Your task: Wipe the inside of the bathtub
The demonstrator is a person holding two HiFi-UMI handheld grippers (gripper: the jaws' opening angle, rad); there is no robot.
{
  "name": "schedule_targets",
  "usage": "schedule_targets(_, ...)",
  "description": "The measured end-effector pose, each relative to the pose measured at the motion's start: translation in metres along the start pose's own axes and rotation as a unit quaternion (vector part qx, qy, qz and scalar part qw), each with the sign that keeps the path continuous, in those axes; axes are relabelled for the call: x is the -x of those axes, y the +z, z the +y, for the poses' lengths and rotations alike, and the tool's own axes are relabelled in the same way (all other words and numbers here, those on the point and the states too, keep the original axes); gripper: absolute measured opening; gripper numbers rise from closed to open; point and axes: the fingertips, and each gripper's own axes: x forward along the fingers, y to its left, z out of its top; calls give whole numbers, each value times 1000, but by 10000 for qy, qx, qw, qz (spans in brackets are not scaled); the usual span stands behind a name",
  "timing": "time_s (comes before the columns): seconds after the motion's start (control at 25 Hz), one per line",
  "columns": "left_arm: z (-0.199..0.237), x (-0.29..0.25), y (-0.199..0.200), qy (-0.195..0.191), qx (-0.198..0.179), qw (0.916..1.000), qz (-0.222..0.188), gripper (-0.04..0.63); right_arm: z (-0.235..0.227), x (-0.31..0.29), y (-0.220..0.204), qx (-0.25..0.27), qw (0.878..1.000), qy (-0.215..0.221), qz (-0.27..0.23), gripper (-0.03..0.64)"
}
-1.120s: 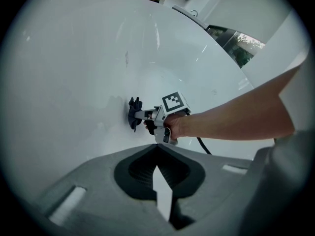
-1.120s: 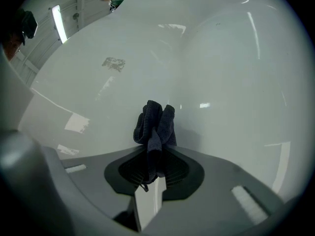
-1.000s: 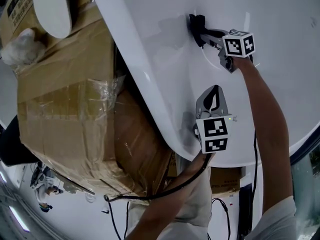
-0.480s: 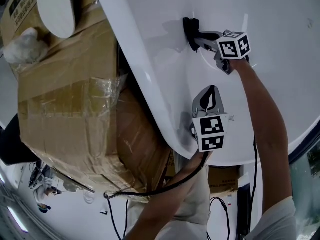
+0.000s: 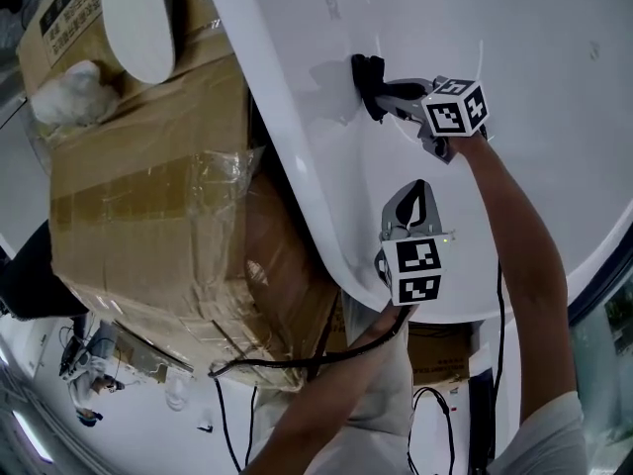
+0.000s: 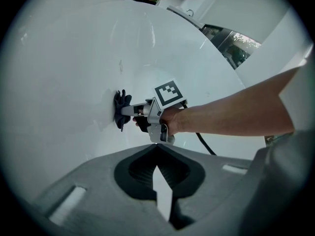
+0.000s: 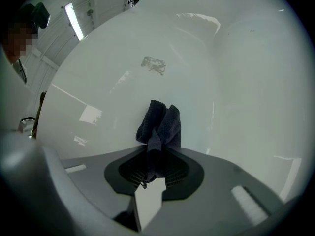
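Observation:
The white bathtub (image 5: 514,77) fills the upper right of the head view. My right gripper (image 5: 384,95) is shut on a dark cloth (image 5: 364,83) and presses it against the tub's inner wall near the rim. In the right gripper view the cloth (image 7: 160,127) bunches out of the shut jaws onto the glossy white surface (image 7: 221,73). My left gripper (image 5: 415,209) hangs below the right one, over the tub's inner surface, jaws shut with nothing between them. The left gripper view shows the right gripper (image 6: 129,111), its cloth (image 6: 120,109) and the person's forearm (image 6: 231,117).
Large taped cardboard boxes (image 5: 158,196) stand just left of the tub's outer wall. A white oval object (image 5: 138,18) and a plastic-wrapped bundle (image 5: 74,95) lie on top of them. Black cables (image 5: 297,364) trail below. A dull smudge (image 7: 153,64) marks the tub wall above the cloth.
The right gripper has slid the cloth left and up along the tub wall toward the rim. The left gripper has barely shifted.

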Motion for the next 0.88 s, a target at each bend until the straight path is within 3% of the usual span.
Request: schedule_targets(0.88, -18, 43, 17, 5, -192, 9998, -85, -2, 99, 30, 35, 586, 9963, 618, -124, 69)
